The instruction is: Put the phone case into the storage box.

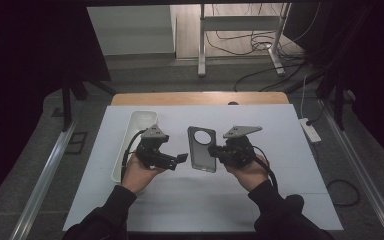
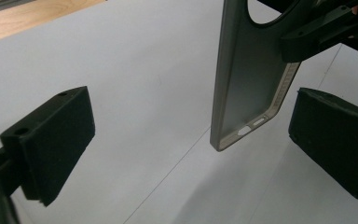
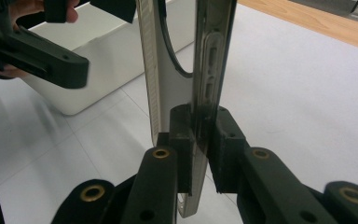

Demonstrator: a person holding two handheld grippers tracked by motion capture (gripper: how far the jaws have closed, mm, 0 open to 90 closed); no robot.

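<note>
A grey phone case [image 1: 202, 148] is held clear of the white table [image 1: 280, 150], one long edge clamped in the right gripper [image 1: 215, 150]; the left gripper [image 1: 180, 159], jaws spread wide and empty, is poised beside it; a handover or placing in the white tray [image 1: 139, 120] is judged outstanding.

The phone case [image 2: 242, 84] looks like smooth matt grey plastic; the tray [image 1: 130, 135] glossy white plastic; the counter [image 1: 280, 150] matt white.
</note>
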